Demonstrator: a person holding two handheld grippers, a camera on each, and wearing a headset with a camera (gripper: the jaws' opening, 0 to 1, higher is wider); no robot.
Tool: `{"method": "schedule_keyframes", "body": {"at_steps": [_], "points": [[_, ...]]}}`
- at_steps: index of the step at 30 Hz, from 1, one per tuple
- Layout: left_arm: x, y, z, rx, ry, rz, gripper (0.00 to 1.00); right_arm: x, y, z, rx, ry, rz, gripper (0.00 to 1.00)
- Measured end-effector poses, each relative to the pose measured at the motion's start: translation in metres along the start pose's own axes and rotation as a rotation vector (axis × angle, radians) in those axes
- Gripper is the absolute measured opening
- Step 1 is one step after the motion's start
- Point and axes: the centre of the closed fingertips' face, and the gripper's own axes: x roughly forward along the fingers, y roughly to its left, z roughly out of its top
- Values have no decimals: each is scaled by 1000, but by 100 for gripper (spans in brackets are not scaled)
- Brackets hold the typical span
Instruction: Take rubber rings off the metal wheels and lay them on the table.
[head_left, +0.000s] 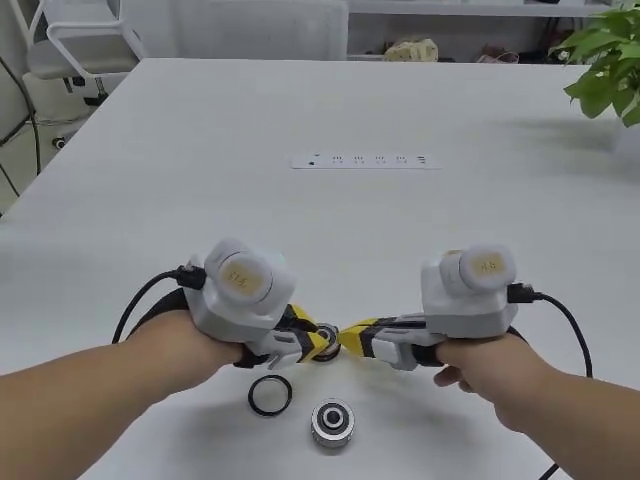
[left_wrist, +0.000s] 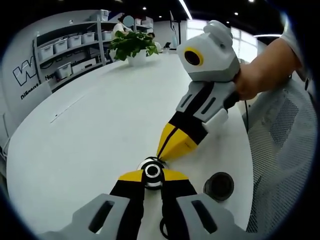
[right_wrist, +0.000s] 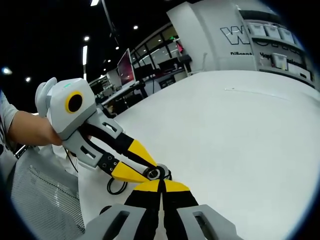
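Left gripper (head_left: 320, 349) and right gripper (head_left: 347, 337) meeting tip to tip, fingers pinched closed, held low, angled inward

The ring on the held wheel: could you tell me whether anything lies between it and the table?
Nothing visible blocks the held wheel. A loose ring and a second wheel lie just nearer the person, with open table farther out.

The left hand-held gripper (head_left: 316, 346) and the right hand-held gripper (head_left: 347, 338) meet tip to tip low over the near surface (head_left: 200, 180). The held wheel (left_wrist: 152, 171) sits between them, so nothing passes there. Just nearer the person lie a loose ring (head_left: 252, 397) and a bare wheel (head_left: 332, 422), close together. Beyond the grippers, open surface runs to the power strip (head_left: 365, 160). A plant (head_left: 605, 70) overhangs the far right corner.
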Motion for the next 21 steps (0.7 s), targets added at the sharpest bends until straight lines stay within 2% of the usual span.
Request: {"method": "schedule_keyframes", "body": {"at_steps": [21], "points": [[-1,-2,0,13,6,0,7,3,9,0,-72,11,14,0]]}}
